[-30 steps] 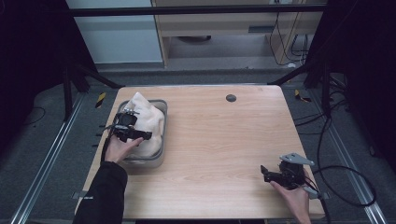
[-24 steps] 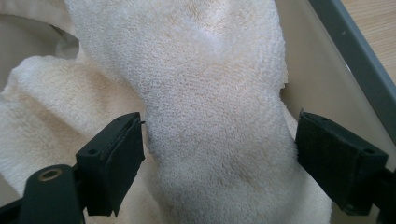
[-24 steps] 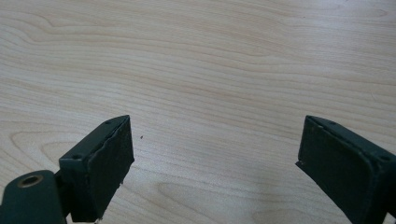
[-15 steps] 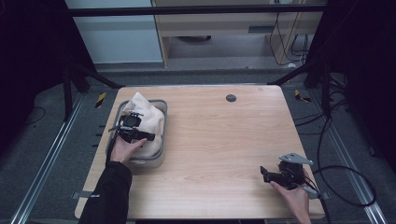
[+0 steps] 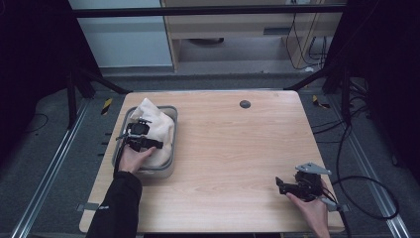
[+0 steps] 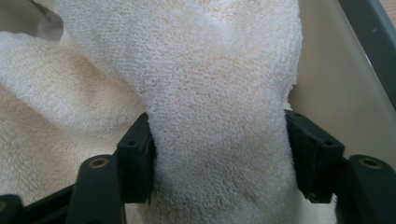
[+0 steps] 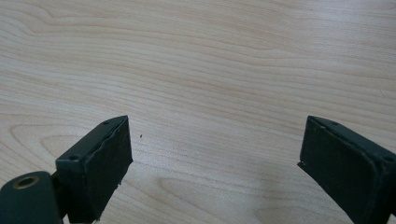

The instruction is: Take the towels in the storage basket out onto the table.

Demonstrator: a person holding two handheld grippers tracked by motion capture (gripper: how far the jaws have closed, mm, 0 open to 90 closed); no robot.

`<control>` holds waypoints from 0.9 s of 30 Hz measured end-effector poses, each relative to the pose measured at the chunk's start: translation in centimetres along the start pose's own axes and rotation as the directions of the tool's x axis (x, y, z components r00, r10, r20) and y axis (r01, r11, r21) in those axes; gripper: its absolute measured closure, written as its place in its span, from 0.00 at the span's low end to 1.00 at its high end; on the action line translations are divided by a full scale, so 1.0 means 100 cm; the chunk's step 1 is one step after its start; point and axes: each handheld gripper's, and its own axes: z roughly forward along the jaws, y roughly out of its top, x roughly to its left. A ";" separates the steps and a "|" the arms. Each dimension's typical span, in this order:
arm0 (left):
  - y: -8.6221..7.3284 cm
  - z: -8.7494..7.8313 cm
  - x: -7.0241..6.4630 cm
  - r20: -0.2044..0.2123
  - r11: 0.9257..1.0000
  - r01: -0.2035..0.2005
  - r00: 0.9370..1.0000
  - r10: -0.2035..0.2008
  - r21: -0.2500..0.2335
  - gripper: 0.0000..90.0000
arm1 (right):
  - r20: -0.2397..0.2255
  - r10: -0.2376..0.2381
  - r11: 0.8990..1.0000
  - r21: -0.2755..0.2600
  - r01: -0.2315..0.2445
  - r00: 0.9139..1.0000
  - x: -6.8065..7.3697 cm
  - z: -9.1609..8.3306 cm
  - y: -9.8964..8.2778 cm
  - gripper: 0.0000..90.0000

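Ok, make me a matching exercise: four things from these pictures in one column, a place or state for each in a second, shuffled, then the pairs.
Things:
1. towel
2. left gripper
3. right gripper
4. dark disc

Places or states:
A. open over bare wood
B. on the table near its far edge
C. bunched up in the grey bin
D. jaws on either side of a fold of cloth

Pairs: 1-C, 2-D, 3-A, 4-B
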 end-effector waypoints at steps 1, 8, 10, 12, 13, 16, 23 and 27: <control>0.000 0.000 0.000 -0.002 1.000 0.006 1.000 -0.006 -0.004 0.41 | 0.002 -0.004 1.000 -0.001 0.004 1.000 0.000 0.000 0.000 0.10; -0.001 -0.003 0.000 -0.008 1.000 0.022 1.000 -0.022 -0.007 0.52 | -0.003 0.006 1.000 0.005 -0.006 1.000 0.000 0.000 0.000 0.10; -0.001 -0.005 0.000 -0.006 1.000 0.027 1.000 -0.027 -0.011 0.54 | -0.004 0.006 1.000 0.003 -0.006 1.000 0.000 0.000 0.000 0.10; -0.001 -0.008 0.000 -0.001 0.999 0.030 1.000 -0.030 -0.017 0.56 | -0.004 0.010 1.000 0.004 -0.010 1.000 0.000 0.000 0.000 0.10; -0.001 -0.011 0.001 0.002 0.999 0.030 1.000 -0.030 -0.021 0.57 | -0.003 0.010 1.000 0.003 -0.010 1.000 0.000 0.000 0.000 0.10; -0.002 -0.017 0.002 0.010 0.999 0.036 0.999 -0.036 -0.037 0.60 | -0.004 0.010 1.000 0.006 -0.010 1.000 0.000 0.000 0.000 0.10; -0.004 -0.031 0.003 0.024 0.997 0.039 0.999 -0.037 -0.074 0.64 | -0.003 0.011 1.000 0.006 -0.011 1.000 0.000 0.000 0.000 0.10; -0.005 -0.039 0.004 0.034 0.994 0.043 0.999 -0.040 -0.100 0.65 | -0.003 0.010 1.000 0.007 -0.010 1.000 0.000 0.000 0.000 0.10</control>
